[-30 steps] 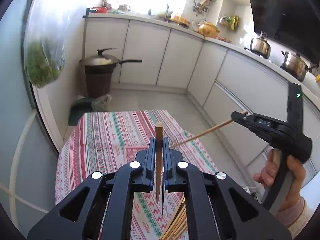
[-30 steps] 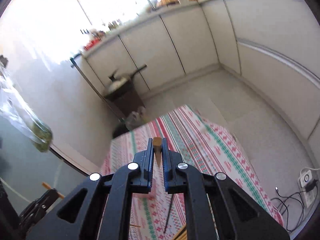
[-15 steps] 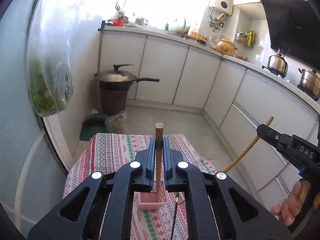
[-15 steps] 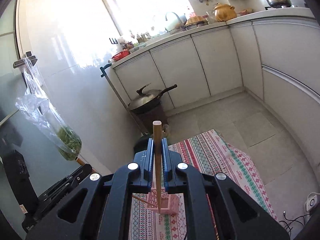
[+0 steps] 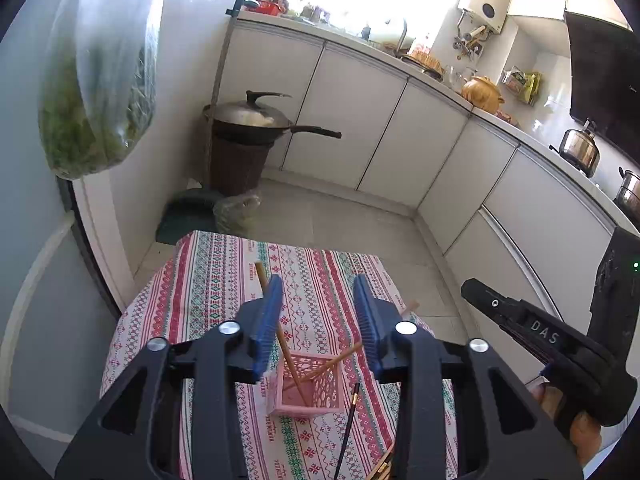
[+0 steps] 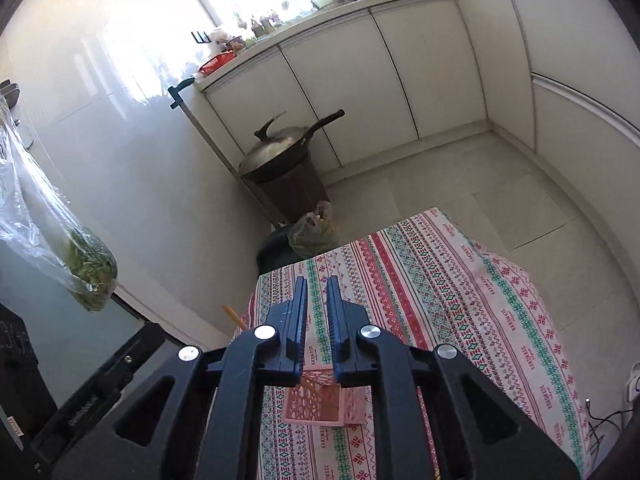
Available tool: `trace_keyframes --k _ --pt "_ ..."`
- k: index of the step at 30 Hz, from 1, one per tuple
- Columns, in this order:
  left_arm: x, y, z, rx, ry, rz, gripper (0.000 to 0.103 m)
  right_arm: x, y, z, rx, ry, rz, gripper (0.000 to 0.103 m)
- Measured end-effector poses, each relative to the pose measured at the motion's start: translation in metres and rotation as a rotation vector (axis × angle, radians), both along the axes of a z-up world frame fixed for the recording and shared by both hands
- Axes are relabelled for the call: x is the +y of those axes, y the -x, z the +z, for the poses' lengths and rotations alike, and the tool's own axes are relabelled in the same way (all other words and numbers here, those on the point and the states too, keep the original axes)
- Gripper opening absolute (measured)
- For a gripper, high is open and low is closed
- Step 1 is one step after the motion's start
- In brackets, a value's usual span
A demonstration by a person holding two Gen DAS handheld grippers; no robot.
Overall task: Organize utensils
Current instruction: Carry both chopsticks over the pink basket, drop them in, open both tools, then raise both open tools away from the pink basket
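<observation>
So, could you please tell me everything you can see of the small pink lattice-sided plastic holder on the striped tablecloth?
The small pink lattice-sided plastic holder is a square, open-topped box with pierced patterned walls. It stands upright on the striped tablecloth, below the left gripper. Two wooden chopsticks lean inside it, crossing, tips at its floor. A dark thin chopstick lies on the cloth beside it; contact is unclear.

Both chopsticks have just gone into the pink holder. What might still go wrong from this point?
1. The two wooden chopsticks lean steeply in the small pink holder; their weight may tip it.
2. The left gripper, whose jaws have just been opening, straddles them and may snag one when pulling away.
3. The black chopstick lies right beside the holder; picking it up could nudge the holder along the tablecloth.
</observation>
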State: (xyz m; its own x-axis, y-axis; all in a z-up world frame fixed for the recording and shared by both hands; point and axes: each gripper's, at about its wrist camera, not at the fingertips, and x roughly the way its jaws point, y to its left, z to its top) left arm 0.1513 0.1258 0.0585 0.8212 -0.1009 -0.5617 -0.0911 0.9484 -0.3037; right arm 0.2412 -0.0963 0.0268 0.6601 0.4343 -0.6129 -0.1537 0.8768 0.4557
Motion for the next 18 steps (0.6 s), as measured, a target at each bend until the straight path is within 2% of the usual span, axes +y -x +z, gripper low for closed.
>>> trace_keyframes --k 2,4,6,8,10,18 --pt "0.001 0.002 0.002 -0.003 0.004 0.001 0.037 -0.001 0.003 0.001 -0.004 0.007 -0.002 0.015" --pt "0.001 0.004 0.002 -0.001 0.006 0.001 0.039 -0.003 0.007 0.002 -0.007 0.016 -0.002 0.027" --pt "0.0 0.008 0.003 -0.005 0.001 0.005 0.045 -0.004 0.011 0.003 -0.01 0.024 -0.003 0.032" --pt "-0.002 0.011 0.004 -0.006 -0.012 0.004 0.049 -0.003 0.017 0.003 -0.017 0.052 0.0 0.034" --pt "-0.005 0.014 0.003 -0.004 -0.023 0.001 0.053 -0.003 0.022 0.003 -0.031 0.088 -0.008 0.043" --pt "-0.021 0.025 -0.004 0.013 -0.081 0.0 0.064 -0.006 0.047 0.005 -0.1 0.206 -0.064 0.064"
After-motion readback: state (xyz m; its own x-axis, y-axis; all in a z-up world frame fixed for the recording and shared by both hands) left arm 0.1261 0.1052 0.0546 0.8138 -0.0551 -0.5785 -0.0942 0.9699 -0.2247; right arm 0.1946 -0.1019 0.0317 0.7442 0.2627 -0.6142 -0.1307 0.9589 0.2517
